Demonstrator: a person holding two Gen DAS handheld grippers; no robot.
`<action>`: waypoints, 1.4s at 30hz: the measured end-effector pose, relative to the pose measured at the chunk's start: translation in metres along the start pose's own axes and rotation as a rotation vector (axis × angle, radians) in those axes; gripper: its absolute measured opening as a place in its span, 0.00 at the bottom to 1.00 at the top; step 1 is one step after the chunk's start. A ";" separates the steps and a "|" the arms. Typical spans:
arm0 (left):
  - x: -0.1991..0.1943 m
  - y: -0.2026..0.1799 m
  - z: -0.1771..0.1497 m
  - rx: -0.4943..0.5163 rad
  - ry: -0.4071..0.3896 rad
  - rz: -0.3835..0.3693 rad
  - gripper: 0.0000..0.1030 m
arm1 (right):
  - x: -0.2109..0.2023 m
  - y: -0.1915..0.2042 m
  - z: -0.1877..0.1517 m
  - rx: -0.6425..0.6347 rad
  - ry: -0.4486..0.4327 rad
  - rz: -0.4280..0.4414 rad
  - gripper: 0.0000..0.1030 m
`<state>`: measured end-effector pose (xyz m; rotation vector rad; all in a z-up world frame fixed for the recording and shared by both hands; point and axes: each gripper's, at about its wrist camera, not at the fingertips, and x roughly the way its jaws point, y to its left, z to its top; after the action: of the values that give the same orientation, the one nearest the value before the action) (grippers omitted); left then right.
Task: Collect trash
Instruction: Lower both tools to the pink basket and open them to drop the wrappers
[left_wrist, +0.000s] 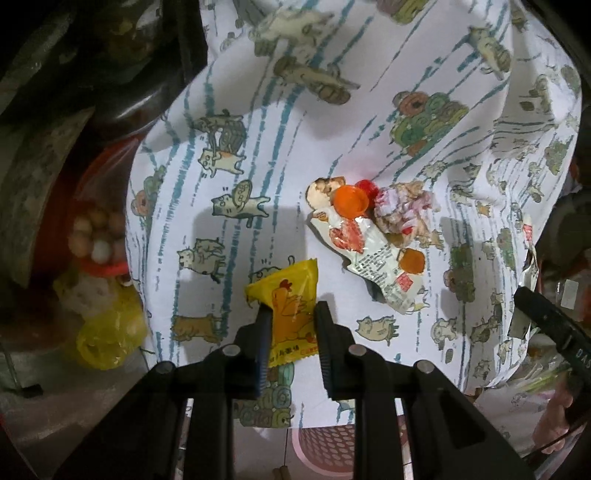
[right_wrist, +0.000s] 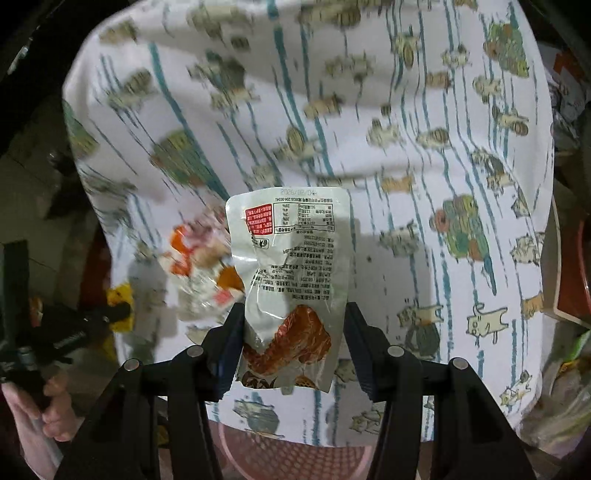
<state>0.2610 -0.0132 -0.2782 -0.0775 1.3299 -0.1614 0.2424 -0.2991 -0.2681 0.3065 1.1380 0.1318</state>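
Left gripper (left_wrist: 291, 317) clamps yellow wrapper (left_wrist: 286, 295); right gripper (right_wrist: 295, 325) clamps silver packet (right_wrist: 288, 258), long axis running forward from jaws; pink basket (right_wrist: 288, 461) beneath both.

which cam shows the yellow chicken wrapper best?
Left wrist: the yellow wrapper sits sharp and close, clamped in the left gripper, print legible. Right wrist shows only a blurred yellow corner behind that gripper at far left.

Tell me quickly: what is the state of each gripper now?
Left gripper: shut on the yellow wrapper.
Right gripper: shut on the white packet.
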 end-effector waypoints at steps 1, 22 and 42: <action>-0.006 0.000 -0.001 0.001 -0.016 -0.006 0.20 | -0.004 -0.001 0.000 -0.002 -0.005 0.016 0.53; -0.113 -0.030 -0.098 -0.101 -0.195 -0.238 0.20 | -0.096 0.037 -0.092 0.009 -0.080 0.105 0.54; 0.054 -0.028 -0.154 -0.086 0.278 -0.201 0.20 | 0.012 0.023 -0.187 -0.095 0.312 -0.051 0.55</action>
<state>0.1222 -0.0445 -0.3626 -0.2702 1.6061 -0.2938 0.0790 -0.2418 -0.3426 0.1750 1.4431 0.1928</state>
